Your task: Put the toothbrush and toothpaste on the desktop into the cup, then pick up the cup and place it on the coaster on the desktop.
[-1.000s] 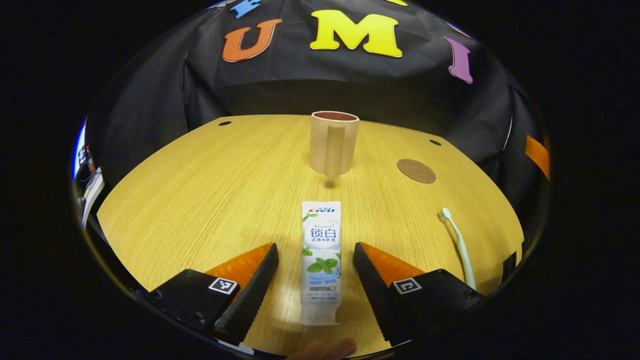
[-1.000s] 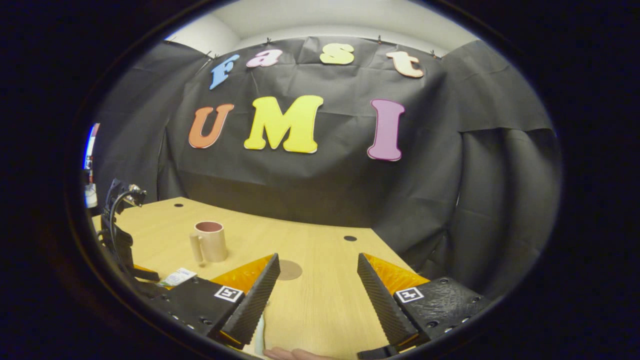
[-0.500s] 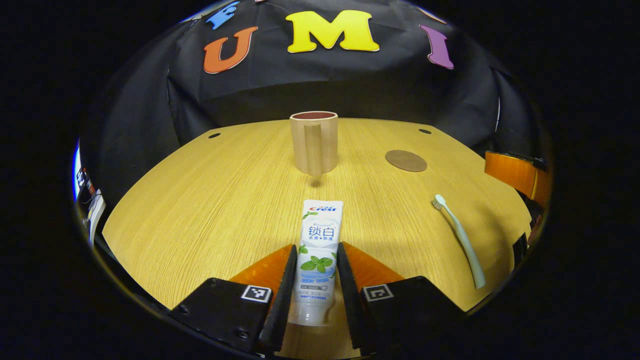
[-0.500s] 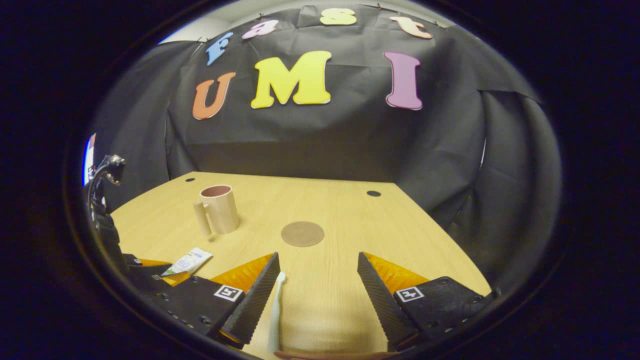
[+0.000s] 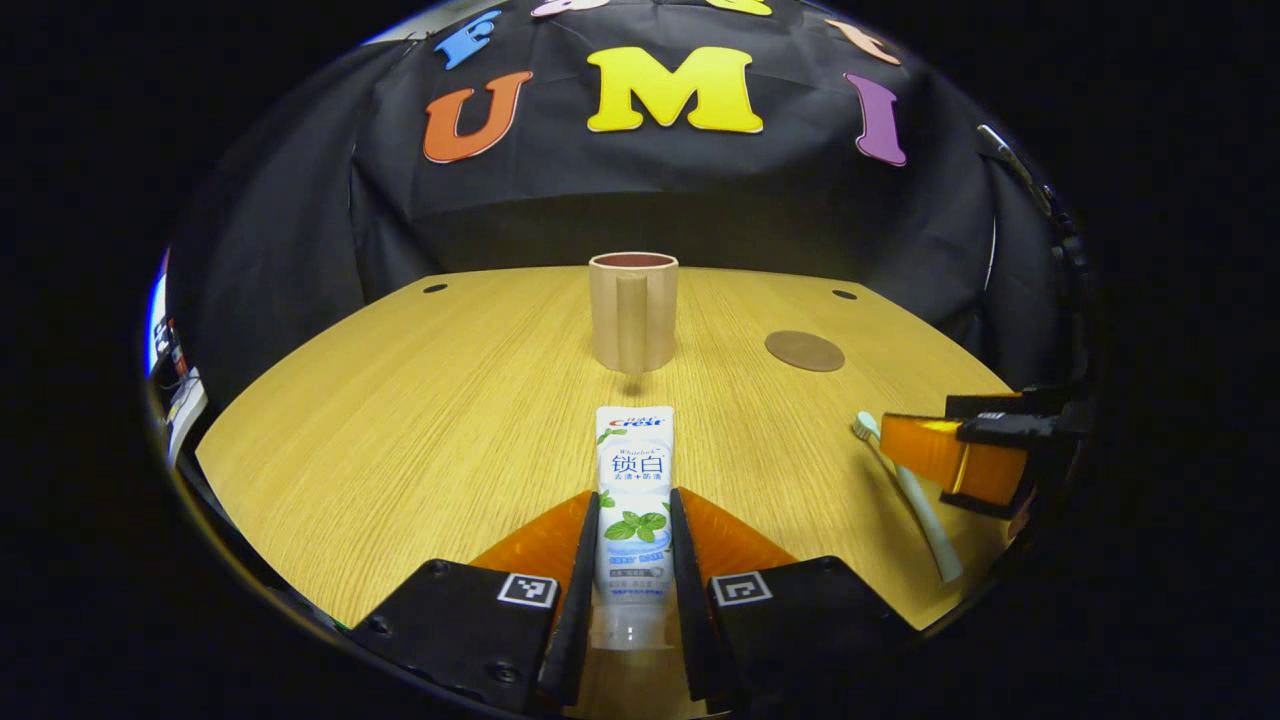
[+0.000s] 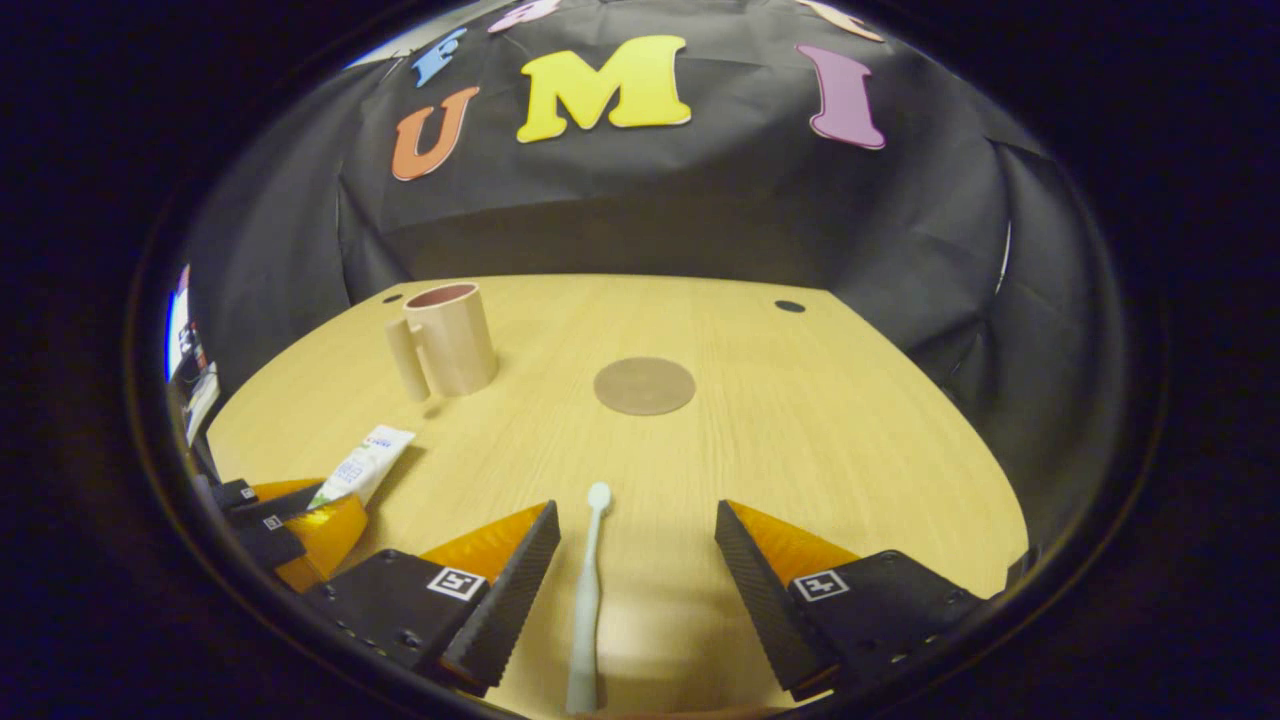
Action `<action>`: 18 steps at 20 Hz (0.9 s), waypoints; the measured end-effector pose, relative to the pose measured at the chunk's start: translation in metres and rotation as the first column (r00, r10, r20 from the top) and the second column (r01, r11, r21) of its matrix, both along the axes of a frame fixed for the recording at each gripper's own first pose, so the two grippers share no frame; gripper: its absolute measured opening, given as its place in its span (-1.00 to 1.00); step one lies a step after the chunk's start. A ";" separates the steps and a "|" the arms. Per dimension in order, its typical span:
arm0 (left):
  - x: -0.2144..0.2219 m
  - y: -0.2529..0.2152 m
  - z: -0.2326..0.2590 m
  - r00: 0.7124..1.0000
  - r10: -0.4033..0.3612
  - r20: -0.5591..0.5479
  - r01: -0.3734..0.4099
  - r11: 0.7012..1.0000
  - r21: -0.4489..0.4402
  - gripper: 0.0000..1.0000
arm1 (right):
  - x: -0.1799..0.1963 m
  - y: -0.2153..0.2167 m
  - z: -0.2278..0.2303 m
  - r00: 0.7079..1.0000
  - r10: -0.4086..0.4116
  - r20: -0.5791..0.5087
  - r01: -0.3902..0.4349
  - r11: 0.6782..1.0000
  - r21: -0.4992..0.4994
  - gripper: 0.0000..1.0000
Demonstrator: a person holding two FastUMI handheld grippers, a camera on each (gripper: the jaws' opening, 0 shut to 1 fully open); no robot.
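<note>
The left gripper pinches the toothpaste between both fingers near the table's front edge. The right gripper stands wide open around the toothbrush, not touching it. The cup stands upright toward the back edge, the coaster beside it.

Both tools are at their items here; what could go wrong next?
1. The left tool is shut on the toothpaste near its cap end, so the long tube may droop or catch the cup rim.
2. The toothbrush lies nearer one finger of the open right tool; closing could nudge it sideways.
</note>
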State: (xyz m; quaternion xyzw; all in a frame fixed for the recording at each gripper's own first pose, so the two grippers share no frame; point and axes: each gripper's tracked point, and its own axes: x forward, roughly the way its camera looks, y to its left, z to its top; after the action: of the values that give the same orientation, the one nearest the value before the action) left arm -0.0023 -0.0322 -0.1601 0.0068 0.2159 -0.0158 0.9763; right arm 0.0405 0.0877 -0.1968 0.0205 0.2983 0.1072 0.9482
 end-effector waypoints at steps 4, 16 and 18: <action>-0.004 -0.003 0.032 0.995 0.001 0.102 0.000 1.000 -0.006 -0.17 | -0.007 0.019 -0.013 0.998 0.046 -0.050 -0.045 0.999 0.018 0.92; -0.011 -0.010 0.078 0.960 -0.016 0.278 0.021 1.000 -0.014 -0.17 | -0.003 0.015 -0.019 0.998 0.012 -0.067 -0.009 0.999 0.041 -0.91; -0.010 -0.009 0.077 0.961 -0.014 0.277 0.017 1.000 -0.010 -0.17 | -0.001 0.015 -0.019 0.999 0.013 -0.030 -0.013 1.000 0.012 -0.92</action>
State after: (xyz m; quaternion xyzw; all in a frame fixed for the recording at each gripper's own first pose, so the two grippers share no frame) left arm -0.0126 -0.0416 -0.0833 0.0045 0.0773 -0.0238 0.9967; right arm 0.0399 0.1030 -0.2154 0.0258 0.3120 0.1149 0.9428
